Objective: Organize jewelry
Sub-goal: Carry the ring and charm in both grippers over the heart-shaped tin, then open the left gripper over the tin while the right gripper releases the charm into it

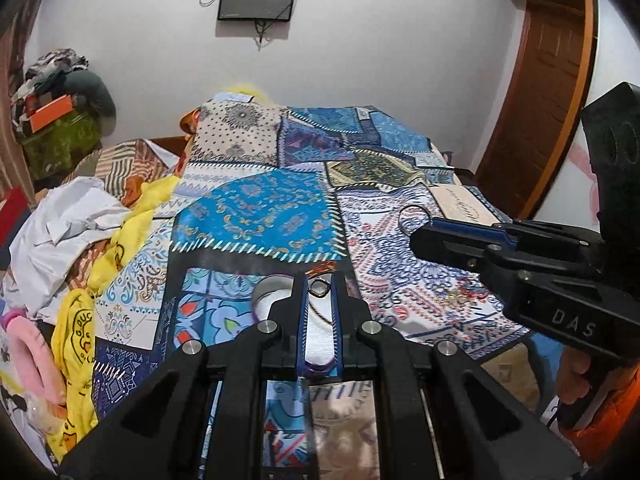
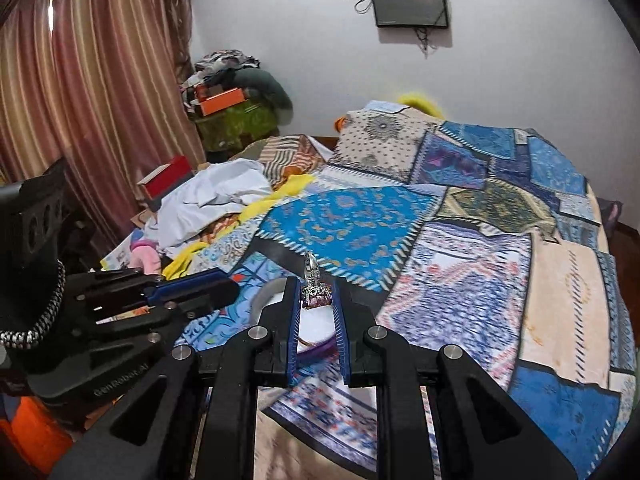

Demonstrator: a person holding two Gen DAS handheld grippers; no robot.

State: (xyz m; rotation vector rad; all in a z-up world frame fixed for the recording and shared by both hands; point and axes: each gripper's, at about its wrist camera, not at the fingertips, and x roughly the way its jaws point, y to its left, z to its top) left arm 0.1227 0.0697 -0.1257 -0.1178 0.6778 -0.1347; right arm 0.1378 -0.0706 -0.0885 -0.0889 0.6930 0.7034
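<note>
Jewelry here sits on a bed covered by a patchwork quilt [image 2: 460, 240], the biggest thing in view, with a heap of white and yellow clothes [image 2: 216, 196] along its far-left side and 1 dark screen [image 2: 410, 2] on the wall beyond. Near the quilt's front edge lies a round white tray with a purple rim [image 2: 316, 326], directly under both grippers. Right gripper [image 2: 316, 300]: its blue pads are clamped on a chunky ring with a pinkish stone [image 2: 317, 295], band pointing up and away, lifted clear above the tray. Left gripper [image 1: 319, 288]: its jaws are together, nipping a small thin ring or link [image 1: 319, 289] at the very tips; what trails below it is too blurred to tell. In the left view the right gripper shows the ring's hoop [image 1: 414, 218] sticking out past its tips.

Judgement: the tray lies straight below and slightly behind both sets of fingertips, about equally near each hand, so any set-down means tipping down, not reaching out
</note>
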